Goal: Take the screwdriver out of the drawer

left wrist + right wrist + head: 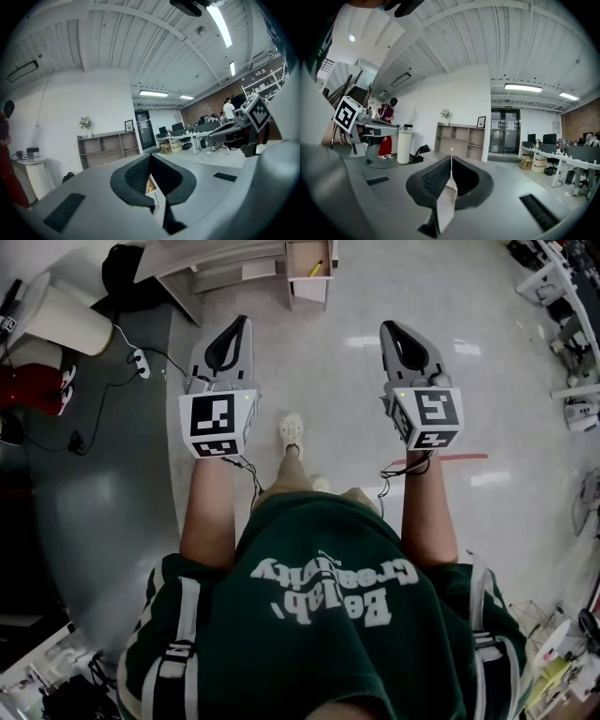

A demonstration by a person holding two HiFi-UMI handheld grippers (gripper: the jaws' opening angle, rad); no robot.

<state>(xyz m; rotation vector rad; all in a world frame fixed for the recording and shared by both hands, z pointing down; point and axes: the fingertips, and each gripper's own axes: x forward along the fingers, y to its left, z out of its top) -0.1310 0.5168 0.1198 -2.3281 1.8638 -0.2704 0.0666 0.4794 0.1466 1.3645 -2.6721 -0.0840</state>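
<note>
The yellow-handled screwdriver (317,268) shows only as a small yellow sliver. It lies slantwise toward the right side of an open, pale wooden drawer (298,270). The drawer sits at the far edge of the glossy light floor (319,371), beside a low white shelf unit (216,266). The left gripper view catches the same yellow sliver through the loop of its pads.

Both tools are held out level above the floor, well short of the drawer and apart from each other. The left grey gripper with a marker cube (242,322) is clenched, tips together, with nothing between them. The right grey gripper with a marker cube (387,327) is likewise clenched on nothing.

Below them are the person's white shoe (292,430) and dark green printed shirt (328,615). A strip of red tape (459,457) crosses the floor at the right. Toward the left edge stand a white cylindrical pedestal (61,320) and a white power strip on a black cable (141,362).
</note>
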